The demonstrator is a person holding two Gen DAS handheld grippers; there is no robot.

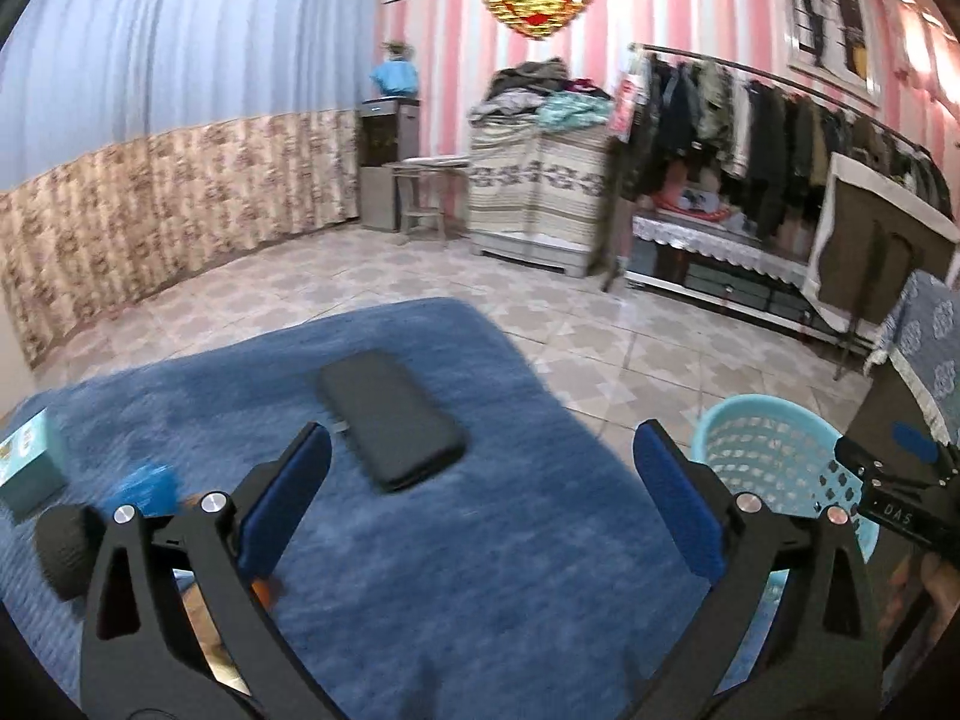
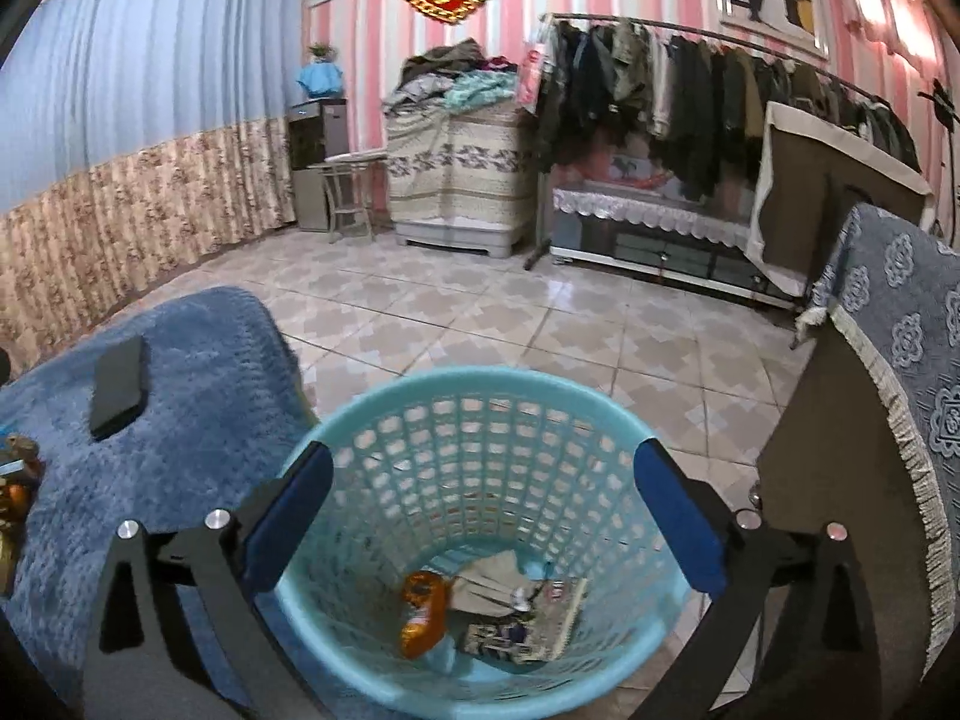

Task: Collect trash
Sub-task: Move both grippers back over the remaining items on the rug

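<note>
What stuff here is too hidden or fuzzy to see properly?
- Left wrist view: a fuzzy blue thing behind the left gripper finger is blurred; I can't name it.
- Left wrist view: the teal box is cut off by the picture's edge.
- Right wrist view: the print on the wrappers in the blue basket is too small to read.
- Right wrist view: items at the blanket's left edge are cropped.

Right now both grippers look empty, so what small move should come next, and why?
Probably swing the left gripper left toward the blue crumpled bit on the blanket. Both grippers are open and hold nothing; the right gripper hangs over the basket, where wrappers already lie.
</note>
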